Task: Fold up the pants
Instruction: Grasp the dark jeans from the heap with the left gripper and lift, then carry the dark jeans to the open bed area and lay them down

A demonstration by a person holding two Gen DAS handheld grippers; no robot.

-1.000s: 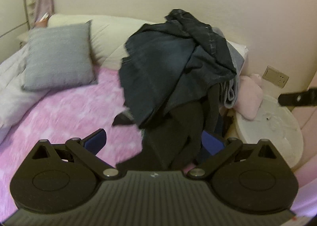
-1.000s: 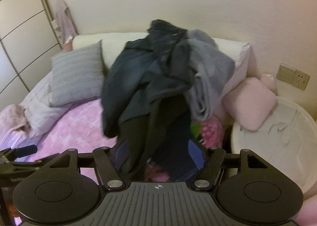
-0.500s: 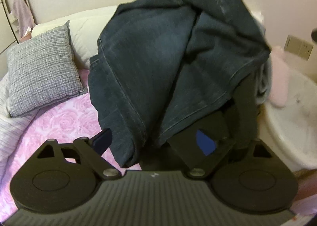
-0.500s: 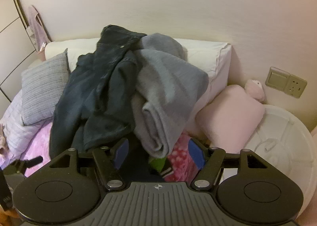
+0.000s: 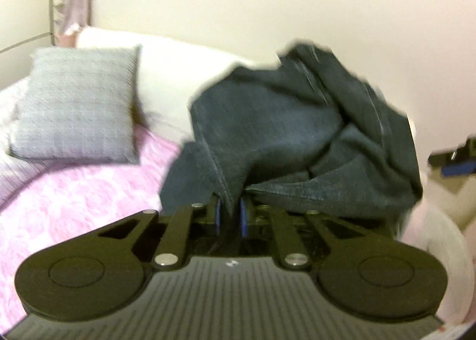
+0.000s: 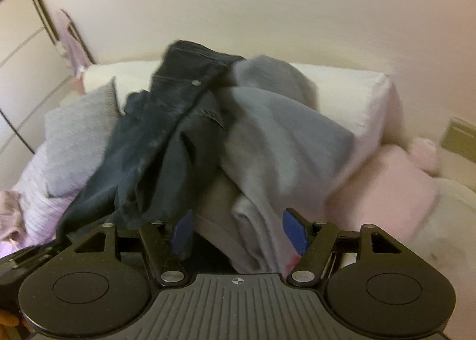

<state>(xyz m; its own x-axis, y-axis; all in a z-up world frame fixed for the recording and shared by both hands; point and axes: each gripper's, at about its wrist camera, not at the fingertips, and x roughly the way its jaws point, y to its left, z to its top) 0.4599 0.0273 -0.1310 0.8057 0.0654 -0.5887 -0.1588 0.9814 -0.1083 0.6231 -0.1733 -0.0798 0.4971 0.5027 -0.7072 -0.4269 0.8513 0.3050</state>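
Left gripper (image 5: 229,215): jaws closing, blue pads pinching seam edge of dark jeans (image 5: 267,131). Jeans heaped at head end of bed (image 5: 74,206), against white pillow (image 5: 172,78). Right gripper (image 6: 238,232): fingers spread around grey garment (image 6: 282,143), pads not pressing.

Both wrist views close, angled down, sharing jeans (image 5: 282,131).

jeans (image 6: 166,143) drape left of sweatpants (image 6: 276,143), before the pillow (image 6: 342,96).
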